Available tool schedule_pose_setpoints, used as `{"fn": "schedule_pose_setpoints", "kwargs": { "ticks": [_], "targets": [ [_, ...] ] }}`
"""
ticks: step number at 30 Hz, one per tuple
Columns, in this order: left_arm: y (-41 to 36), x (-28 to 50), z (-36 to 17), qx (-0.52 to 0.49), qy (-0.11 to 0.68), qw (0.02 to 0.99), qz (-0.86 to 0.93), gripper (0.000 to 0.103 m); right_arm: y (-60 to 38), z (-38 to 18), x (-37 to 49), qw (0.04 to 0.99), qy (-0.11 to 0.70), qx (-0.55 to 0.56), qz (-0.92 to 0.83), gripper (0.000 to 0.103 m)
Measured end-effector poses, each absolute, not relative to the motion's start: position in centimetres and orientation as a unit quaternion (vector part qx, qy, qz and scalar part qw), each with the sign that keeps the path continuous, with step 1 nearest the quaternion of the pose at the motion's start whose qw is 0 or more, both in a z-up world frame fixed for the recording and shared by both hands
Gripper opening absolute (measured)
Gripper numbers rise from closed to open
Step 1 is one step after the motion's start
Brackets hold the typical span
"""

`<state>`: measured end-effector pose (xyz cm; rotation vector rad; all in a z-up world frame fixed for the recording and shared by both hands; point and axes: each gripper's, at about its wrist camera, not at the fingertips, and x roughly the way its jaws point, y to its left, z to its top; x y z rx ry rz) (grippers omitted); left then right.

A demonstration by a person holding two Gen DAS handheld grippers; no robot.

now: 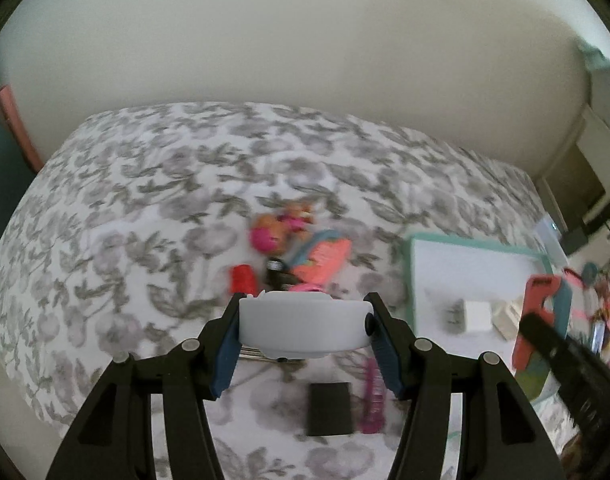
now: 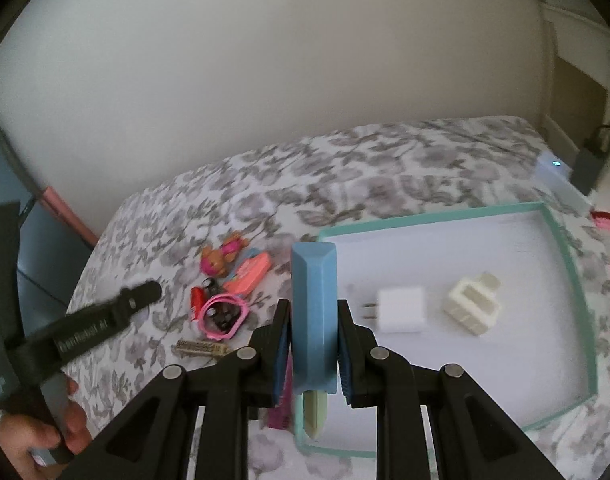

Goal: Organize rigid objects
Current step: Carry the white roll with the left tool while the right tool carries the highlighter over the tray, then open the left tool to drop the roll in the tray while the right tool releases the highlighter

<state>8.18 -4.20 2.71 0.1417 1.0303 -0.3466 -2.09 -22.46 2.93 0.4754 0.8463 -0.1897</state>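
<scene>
My left gripper [image 1: 305, 328] is shut on a white round puck [image 1: 305, 324], gripped by its sides between the blue pads above the floral bedspread. My right gripper [image 2: 314, 344] is shut on a blue wedge-shaped block [image 2: 315, 312] with a pale green tip pointing back toward the camera. It hangs over the near left rim of the teal-edged white tray [image 2: 585, 320]. In the tray lie a white plug charger [image 2: 399, 310] and a cream adapter [image 2: 471, 306]. The tray [image 1: 409, 280] and charger [image 1: 479, 316] also show in the left wrist view.
Small items lie on the bed left of the tray: a pink-orange toy figure [image 2: 221, 258], a coral clip [image 2: 251, 274], a red piece [image 2: 197, 300], a pink bracelet [image 2: 225, 314], a metal key-like piece [image 2: 201, 347], a magenta comb [image 1: 371, 400] and a black block [image 1: 330, 408]. A hand [image 2: 45, 440] is at lower left.
</scene>
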Motion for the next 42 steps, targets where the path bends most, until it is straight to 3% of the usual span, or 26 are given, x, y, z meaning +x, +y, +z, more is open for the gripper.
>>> {"fn": "schedule_pose_setpoints", "kwargs": {
  "ticks": [11,21,42],
  "targets": [
    [-13.1,5.3,1.8,0.127,0.495,0.824,-0.245,0.060,-31.1,3.1,-5.8,0.857,0.395,0.278,-0.179,0.022],
    [-17.9,2.0,-3.6,0.189,0.541,0.771,-0.278,0.060,-35.0,-2.1,-7.9,0.804,0.453,0.313,-0.224,0.022],
    [-19.6,2.6,-8.2,0.191,0.565,0.757,-0.265,0.063,-35.8,-7.4,-5.8,0.776,0.504,0.302,-0.230,0.022]
  ]
}}
